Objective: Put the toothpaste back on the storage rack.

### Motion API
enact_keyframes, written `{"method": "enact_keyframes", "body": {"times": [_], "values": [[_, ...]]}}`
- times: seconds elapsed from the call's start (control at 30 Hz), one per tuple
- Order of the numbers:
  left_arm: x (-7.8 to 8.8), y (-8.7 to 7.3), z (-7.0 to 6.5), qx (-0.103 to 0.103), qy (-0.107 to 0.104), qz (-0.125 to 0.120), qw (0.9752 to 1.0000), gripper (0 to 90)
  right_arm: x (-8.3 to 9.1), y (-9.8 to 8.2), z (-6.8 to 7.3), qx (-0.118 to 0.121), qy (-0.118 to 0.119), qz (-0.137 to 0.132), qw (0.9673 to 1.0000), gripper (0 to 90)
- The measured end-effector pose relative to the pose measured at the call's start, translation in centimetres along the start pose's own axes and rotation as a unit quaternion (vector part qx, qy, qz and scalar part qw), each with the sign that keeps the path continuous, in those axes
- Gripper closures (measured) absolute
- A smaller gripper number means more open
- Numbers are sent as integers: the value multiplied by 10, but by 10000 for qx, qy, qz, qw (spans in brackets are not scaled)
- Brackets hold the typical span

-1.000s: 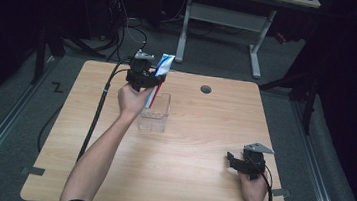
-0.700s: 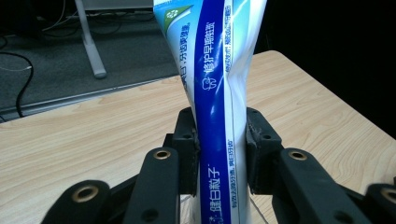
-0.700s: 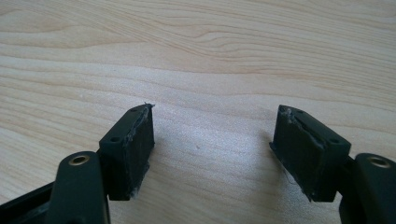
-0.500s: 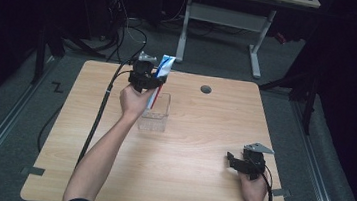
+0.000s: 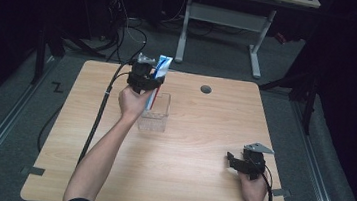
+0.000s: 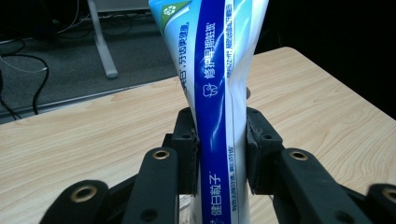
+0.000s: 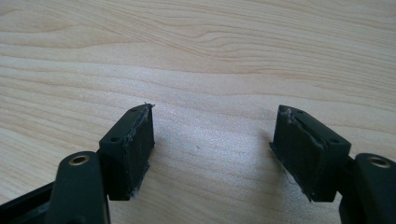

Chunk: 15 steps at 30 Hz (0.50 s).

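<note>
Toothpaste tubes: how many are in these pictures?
1. The tube is clamped upright in the left claw, its lower end in the clear box. The box may hide more.

The clear container (image 5: 155,112) stands on the surface (image 5: 198,183), left of its middle and toward the far half; the left tool (image 5: 144,78) hangs just behind and above the container's far left corner, with the tube (image 5: 162,67) upright between its jaws, the tube's lower end reaching down toward the container; the round hole (image 5: 206,89) lies in the surface near the far edge, right of the container and well apart from it; the right tool (image 5: 246,163) sits at the near right of the surface, far from the container; a desk frame (image 5: 220,19) stands on the floor behind the surface.
</note>
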<state>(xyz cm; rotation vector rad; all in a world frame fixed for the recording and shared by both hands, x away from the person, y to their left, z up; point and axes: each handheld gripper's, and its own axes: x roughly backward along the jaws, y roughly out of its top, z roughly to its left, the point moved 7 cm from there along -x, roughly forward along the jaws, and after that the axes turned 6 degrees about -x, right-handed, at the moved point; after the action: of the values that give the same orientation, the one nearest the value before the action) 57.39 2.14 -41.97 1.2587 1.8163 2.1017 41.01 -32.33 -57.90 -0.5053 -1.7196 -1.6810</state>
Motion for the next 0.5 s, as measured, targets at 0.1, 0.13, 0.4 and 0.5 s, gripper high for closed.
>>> {"method": "enact_keyframes", "body": {"times": [0.1,0.13,0.4,0.5], "values": [[0,-2,1,-15,36,-24,10000,696,0,0,0,7,2,-2,10000,294],[1,-2,2,-23,46,-23,10000,695,0,0,0,8,2,-3,10000,294],[1,-5,2,-75,53,12,10000,692,0,0,0,2,-1,-1,10000,294],[1,-7,2,-32,35,19,10000,689,0,0,0,1,0,0,10000,294]]}}
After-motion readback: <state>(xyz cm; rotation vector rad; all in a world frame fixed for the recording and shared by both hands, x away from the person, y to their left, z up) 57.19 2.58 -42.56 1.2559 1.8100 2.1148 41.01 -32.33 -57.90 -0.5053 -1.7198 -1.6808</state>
